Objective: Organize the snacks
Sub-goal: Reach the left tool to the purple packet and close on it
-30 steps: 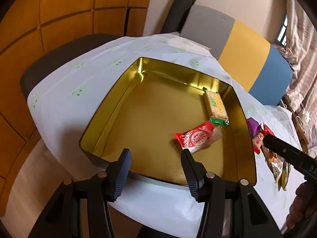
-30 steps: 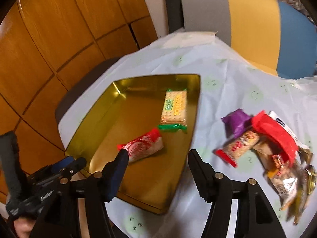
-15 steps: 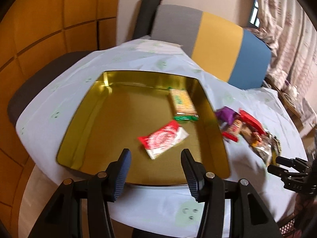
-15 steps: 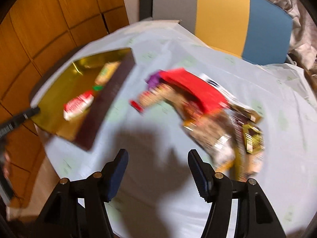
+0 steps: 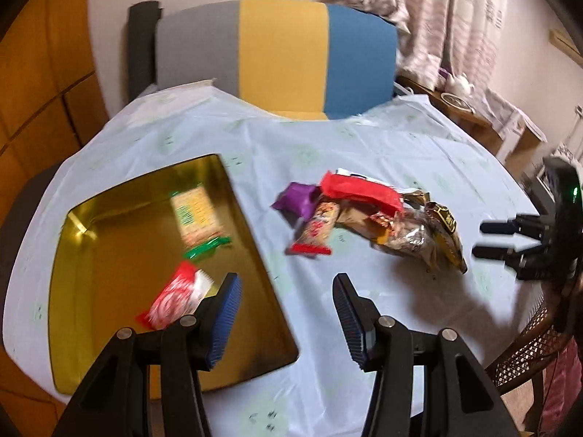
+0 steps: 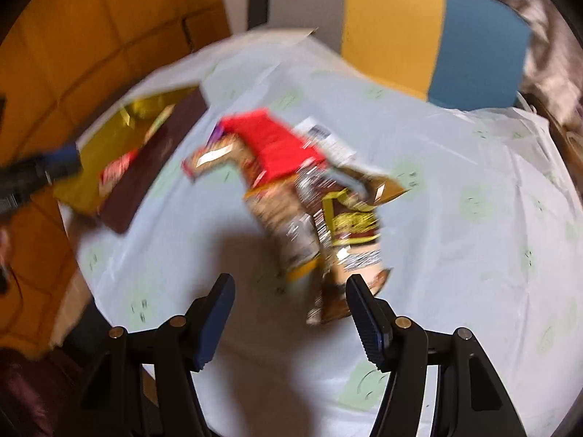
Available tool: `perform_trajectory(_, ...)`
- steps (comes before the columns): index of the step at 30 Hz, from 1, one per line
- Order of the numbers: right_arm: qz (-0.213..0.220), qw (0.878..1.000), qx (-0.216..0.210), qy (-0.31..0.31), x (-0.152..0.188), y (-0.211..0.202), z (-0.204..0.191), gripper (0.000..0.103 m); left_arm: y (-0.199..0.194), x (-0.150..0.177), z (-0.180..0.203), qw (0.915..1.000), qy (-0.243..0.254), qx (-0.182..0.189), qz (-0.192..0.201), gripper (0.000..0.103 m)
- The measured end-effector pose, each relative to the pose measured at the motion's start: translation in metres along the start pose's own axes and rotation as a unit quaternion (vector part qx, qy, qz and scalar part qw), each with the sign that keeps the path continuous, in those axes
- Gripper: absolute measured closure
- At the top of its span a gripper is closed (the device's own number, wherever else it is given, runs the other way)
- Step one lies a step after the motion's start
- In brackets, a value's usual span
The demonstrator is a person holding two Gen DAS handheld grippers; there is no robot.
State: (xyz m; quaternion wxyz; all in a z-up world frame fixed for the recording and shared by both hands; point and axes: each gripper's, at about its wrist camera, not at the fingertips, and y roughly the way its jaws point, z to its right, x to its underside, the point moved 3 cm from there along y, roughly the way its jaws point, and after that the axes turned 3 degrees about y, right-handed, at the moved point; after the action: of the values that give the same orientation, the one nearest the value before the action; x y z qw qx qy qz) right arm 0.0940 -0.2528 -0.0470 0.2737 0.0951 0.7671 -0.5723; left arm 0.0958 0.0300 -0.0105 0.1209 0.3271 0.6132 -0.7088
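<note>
A gold tin tray (image 5: 109, 364) lies at the table's left and holds a green-edged cracker pack (image 5: 193, 215) and a red-and-white candy pack (image 5: 175, 298). A pile of snack packs (image 5: 368, 215) lies mid-table, with a purple pack (image 5: 297, 200) and a red pack (image 5: 360, 189) on it. My left gripper (image 5: 286, 306) is open and empty, above the tray's right edge. My right gripper (image 6: 289, 309) is open and empty, just in front of the pile (image 6: 317, 200); it also shows in the left wrist view (image 5: 492, 240) at the right. The tray (image 6: 145, 167) looks blurred in the right wrist view.
A pale tablecloth (image 5: 364, 138) covers the round table. A grey, yellow and blue chair back (image 5: 277, 54) stands behind it. A wicker chair (image 5: 528, 353) is at the right front edge. Wooden wall panels (image 6: 73, 36) are at the left.
Both cameras swung right, from the tray toward the snack pile. My right gripper has moved over to the pile's near side. Both stay open and empty.
</note>
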Motion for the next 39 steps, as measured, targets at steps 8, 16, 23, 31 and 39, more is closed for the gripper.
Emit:
perform_trajectory(8,0.058,0.991,0.008,0.123,-0.014,-0.015,0.063,0.032,0.04,-0.047,0.015,0.9983,0.026,0.024,-0.047,0.068)
perform_trajectory(16,0.077,0.99,-0.007,0.114,-0.016,-0.023,0.054,0.031,0.104,-0.076,0.025,0.9866,0.104,0.008,-0.126,0.068)
perform_trajectory(23,0.081,0.99,-0.021,0.112,-0.02,-0.021,0.053,0.03,0.149,-0.083,0.024,0.9807,0.114,0.013,-0.158,0.065)
perform_trajectory(31,0.084,0.989,-0.029,0.118,-0.019,-0.023,0.053,0.028,0.186,-0.096,0.016,0.9782,0.094,0.023,-0.184,0.061)
perform_trajectory(39,0.079,0.991,-0.022,0.106,-0.019,-0.02,0.049,0.028,0.206,-0.093,0.01,0.978,0.064,0.023,-0.197,0.062)
